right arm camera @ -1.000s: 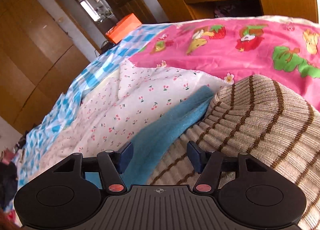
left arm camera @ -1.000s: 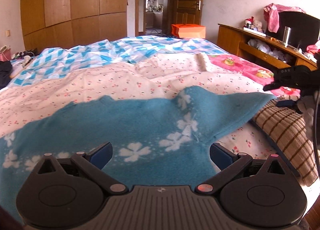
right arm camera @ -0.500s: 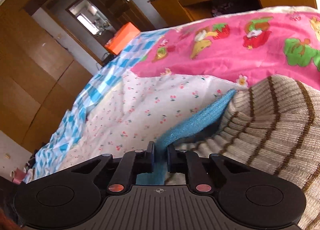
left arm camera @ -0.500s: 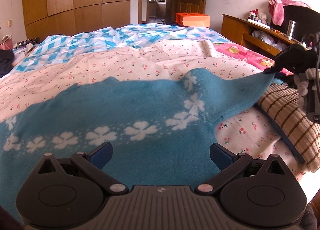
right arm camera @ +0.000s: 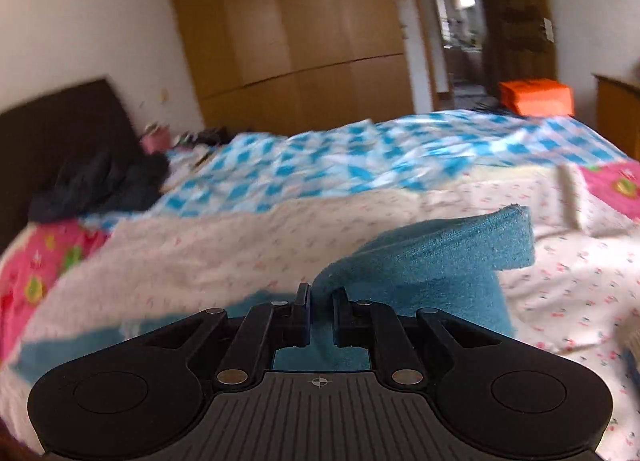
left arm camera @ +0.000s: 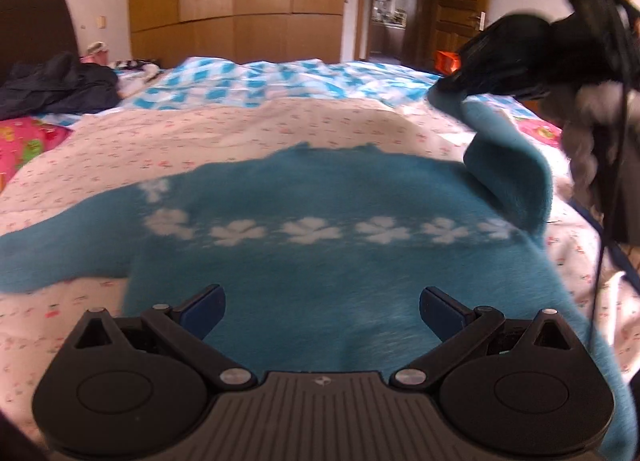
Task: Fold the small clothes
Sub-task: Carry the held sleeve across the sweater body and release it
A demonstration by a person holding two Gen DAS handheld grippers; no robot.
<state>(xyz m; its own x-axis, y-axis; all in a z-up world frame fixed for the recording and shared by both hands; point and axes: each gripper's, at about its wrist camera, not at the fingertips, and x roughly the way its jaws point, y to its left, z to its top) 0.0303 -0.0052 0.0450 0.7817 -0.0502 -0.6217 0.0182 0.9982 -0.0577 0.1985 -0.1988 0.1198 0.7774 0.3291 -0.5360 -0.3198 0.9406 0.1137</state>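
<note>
The blue sweater (left arm camera: 320,261) lies flat on the bed (left arm camera: 240,133). The right gripper (right arm camera: 320,317) pinches its sleeve (right arm camera: 440,257), lifted, probably to fold inward. The left gripper (left arm camera: 322,313), jaws spread, hovers at the hem.

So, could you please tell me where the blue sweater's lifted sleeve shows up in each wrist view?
Left wrist view: the sleeve rises at the upper right, hanging from the right gripper.
Right wrist view: the sleeve sits centre-right, pinched between the gripper's fingers.
Shared landmark: the orange box beyond the bed, by the doorway.
</note>
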